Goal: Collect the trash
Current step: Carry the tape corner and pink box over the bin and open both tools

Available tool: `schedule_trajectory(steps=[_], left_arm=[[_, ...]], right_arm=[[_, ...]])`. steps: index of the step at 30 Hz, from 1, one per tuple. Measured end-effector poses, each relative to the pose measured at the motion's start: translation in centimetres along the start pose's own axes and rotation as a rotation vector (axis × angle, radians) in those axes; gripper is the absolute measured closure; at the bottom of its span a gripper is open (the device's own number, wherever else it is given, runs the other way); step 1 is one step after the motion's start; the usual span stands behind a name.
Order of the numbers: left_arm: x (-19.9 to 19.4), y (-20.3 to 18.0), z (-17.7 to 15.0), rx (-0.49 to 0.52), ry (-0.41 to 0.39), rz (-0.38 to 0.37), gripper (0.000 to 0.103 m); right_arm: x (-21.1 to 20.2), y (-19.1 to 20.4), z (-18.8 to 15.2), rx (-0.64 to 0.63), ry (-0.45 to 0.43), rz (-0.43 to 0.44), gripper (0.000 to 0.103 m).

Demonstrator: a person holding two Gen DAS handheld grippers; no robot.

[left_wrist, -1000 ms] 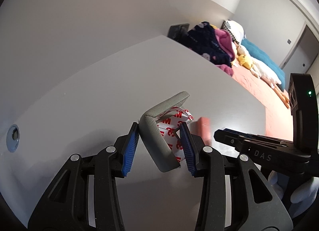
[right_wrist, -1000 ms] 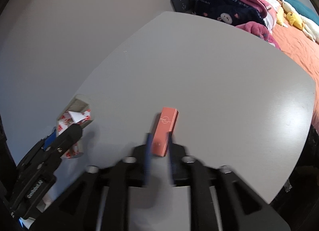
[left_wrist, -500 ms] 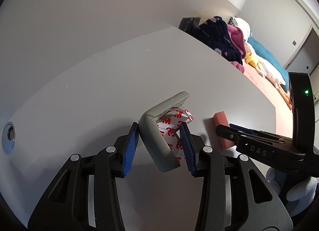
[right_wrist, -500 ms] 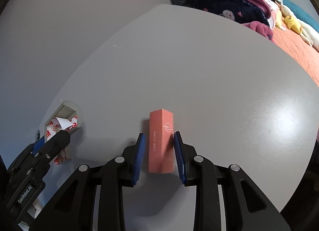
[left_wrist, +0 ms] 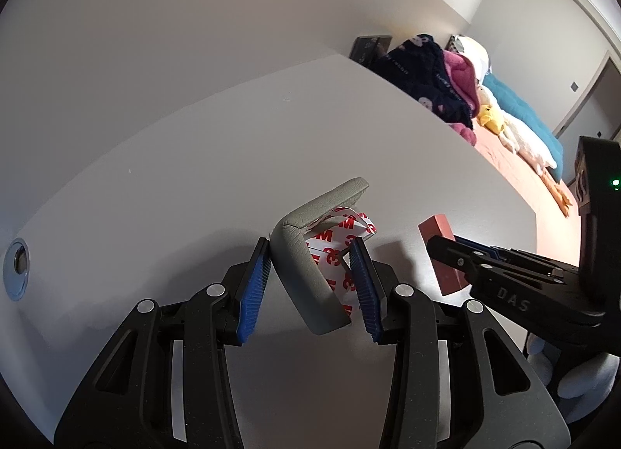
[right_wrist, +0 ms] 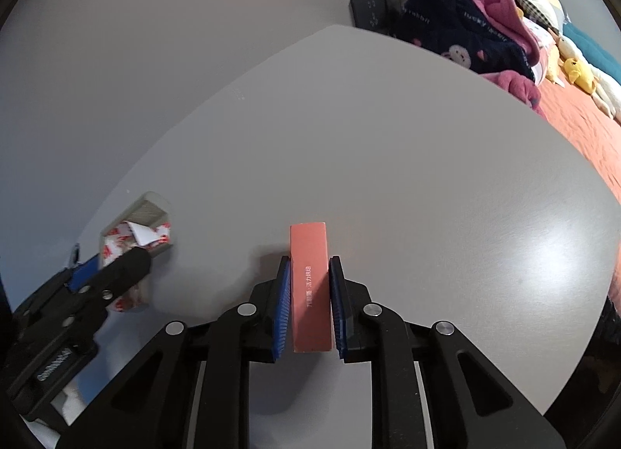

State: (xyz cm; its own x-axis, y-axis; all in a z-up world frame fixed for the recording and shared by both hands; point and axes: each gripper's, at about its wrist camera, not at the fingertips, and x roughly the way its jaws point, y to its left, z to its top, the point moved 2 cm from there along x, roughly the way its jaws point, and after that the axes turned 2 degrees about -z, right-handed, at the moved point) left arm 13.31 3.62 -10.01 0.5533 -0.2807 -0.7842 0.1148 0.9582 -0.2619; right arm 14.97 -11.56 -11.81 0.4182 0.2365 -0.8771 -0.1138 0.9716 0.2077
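Slippage is our chief concern: the right gripper jaws are closing around the slim salmon-pink cardboard box on the grey worktop, and uneven contact could twist it free. We note the left gripper clenched on the grey L-shaped foam corner guard with red-printed white backing paper, whose loose paper may tear away.

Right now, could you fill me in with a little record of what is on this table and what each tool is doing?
surface: grey table
left tool: shut on a grey L-shaped corner guard with red-printed white tape backing
right tool: jaws closing, with a salmon-pink box between them
box state: lying flat on the table, lengthwise between the pads
background: dark blue and pink clothes beside the table, bed with orange cover
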Motion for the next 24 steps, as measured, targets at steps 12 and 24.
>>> schedule_trajectory(steps=[12,24], left_arm=[[-0.9,-6.3,0.5,0.085,-0.023,-0.065,0.061],[-1.4,-13.1,-0.1,0.177,-0.023,-0.152,0.061]], right_arm=[[-6.2,-3.1,-0.7,0.043,-0.068,0.019,0.083],[-11.3,-8.0,-2.5,0.117,-0.129,0.0,0.083]])
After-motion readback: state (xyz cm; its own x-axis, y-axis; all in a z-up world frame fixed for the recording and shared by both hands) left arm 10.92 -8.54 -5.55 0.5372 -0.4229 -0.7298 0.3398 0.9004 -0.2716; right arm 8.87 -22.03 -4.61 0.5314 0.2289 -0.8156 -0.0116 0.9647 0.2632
